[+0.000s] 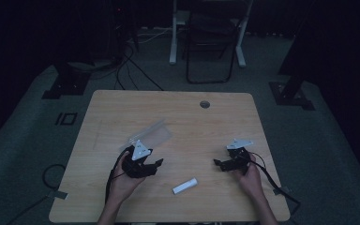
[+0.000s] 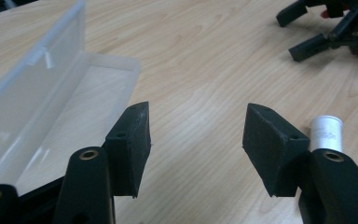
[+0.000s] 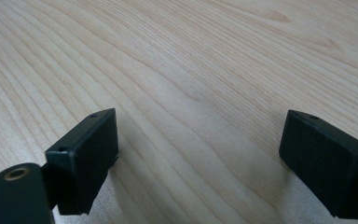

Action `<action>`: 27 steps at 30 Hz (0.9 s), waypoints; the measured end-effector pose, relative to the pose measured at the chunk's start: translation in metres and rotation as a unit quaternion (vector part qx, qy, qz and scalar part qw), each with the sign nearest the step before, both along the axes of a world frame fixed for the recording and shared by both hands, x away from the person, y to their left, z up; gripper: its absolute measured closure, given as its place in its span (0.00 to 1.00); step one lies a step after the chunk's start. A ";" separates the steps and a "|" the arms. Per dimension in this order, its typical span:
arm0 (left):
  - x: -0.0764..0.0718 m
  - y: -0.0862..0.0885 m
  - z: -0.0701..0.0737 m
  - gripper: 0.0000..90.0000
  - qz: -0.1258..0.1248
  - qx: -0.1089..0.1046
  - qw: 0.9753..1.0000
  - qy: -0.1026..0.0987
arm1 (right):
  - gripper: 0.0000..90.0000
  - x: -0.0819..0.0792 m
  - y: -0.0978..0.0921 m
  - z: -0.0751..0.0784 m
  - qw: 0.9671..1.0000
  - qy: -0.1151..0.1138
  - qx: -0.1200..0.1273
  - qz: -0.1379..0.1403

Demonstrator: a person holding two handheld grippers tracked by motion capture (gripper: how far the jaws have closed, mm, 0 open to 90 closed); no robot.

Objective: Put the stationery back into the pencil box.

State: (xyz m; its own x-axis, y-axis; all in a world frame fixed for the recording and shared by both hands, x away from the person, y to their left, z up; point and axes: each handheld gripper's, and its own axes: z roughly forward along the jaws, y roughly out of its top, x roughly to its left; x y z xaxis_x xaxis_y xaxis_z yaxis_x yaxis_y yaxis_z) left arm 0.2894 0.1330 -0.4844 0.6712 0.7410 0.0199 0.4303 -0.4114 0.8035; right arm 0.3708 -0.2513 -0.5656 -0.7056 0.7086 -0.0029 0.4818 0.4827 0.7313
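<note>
So I've got both grippers resting low over the light wooden table (image 1: 122,108) right now, 1 in each hand. My left gripper (image 1: 155,165) is spread wide with nothing between the jaws, just bare wood grain in the gap. In the left gripper view the clear plastic box with the hinged lid (image 2: 51,107) sits at about 10 o'clock from the jaws, lid standing open, its near corner just beside my left-hand pad (image 2: 129,144). The small white cylinder tube (image 2: 327,132) pokes out right behind the other pad, around 2 o'clock, lying on the wood.

From the high view that white tube (image 1: 185,186) lies flat at roughly 4 o'clock of my left gripper, between my 2 hands, and the clear box (image 1: 151,133) is at 12 o'clock of it, close by.

My right gripper (image 1: 219,163) is released too, jaws well apart over plain tabletop, holding nothing. It's off at 3 o'clock from the tube, well apart from the box, and its jaws point toward the left gripper.
</note>
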 end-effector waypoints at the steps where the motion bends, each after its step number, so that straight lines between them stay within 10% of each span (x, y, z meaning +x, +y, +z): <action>1: -0.001 -0.001 0.000 0.46 -0.002 0.002 1.000 0.000 | 0.13 0.000 0.000 0.000 1.000 0.000 0.000 0.000; 27: -0.012 -0.022 -0.005 0.50 -0.054 -0.025 0.998 0.038 | 0.13 0.000 0.000 0.000 1.000 0.000 0.000 0.000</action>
State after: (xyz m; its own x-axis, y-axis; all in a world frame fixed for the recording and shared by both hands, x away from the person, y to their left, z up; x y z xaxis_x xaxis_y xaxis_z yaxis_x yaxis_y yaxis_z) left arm 0.2772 0.1115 -0.4896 0.7449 0.6635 -0.0691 0.4466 -0.4191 0.7905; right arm 0.3708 -0.2513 -0.5656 -0.7055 0.7087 -0.0028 0.4820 0.4826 0.7313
